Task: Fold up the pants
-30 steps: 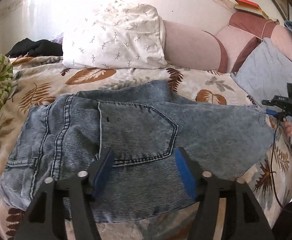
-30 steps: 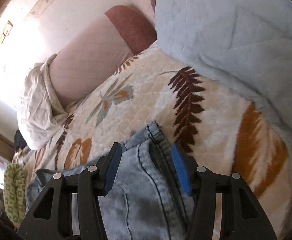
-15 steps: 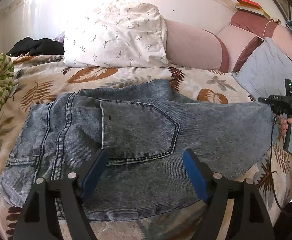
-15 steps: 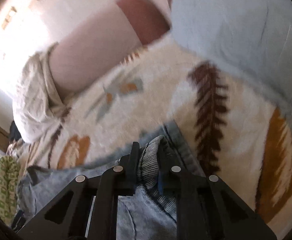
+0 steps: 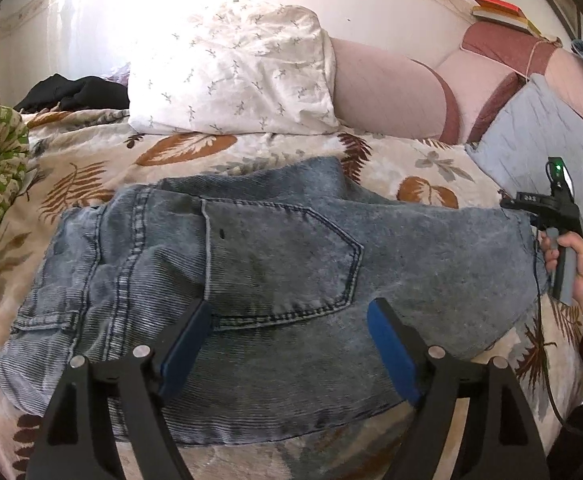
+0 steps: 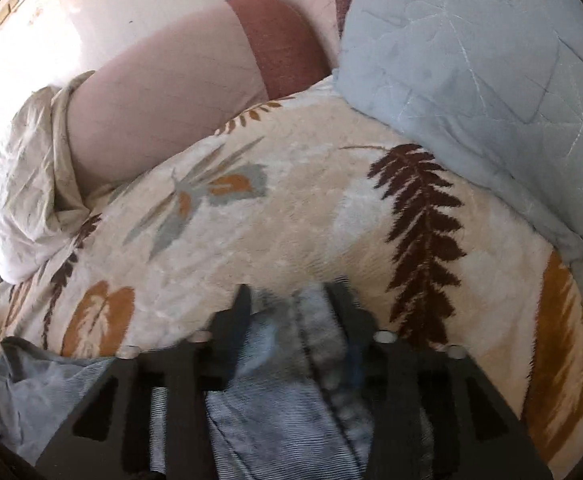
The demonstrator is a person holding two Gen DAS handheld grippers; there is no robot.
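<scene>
Left wrist: spread pants (image 5: 275, 280), right wrist (blurred): right gripper (image 6: 291, 300) apparently pinching hem

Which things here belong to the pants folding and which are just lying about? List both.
Job:
- jeans
- right gripper, fabric between its fingers
- left gripper, open over the jeans

Lying about:
- white pillow
- grey-blue quilt
- black garment
- books
- leaf-print blanket
</scene>
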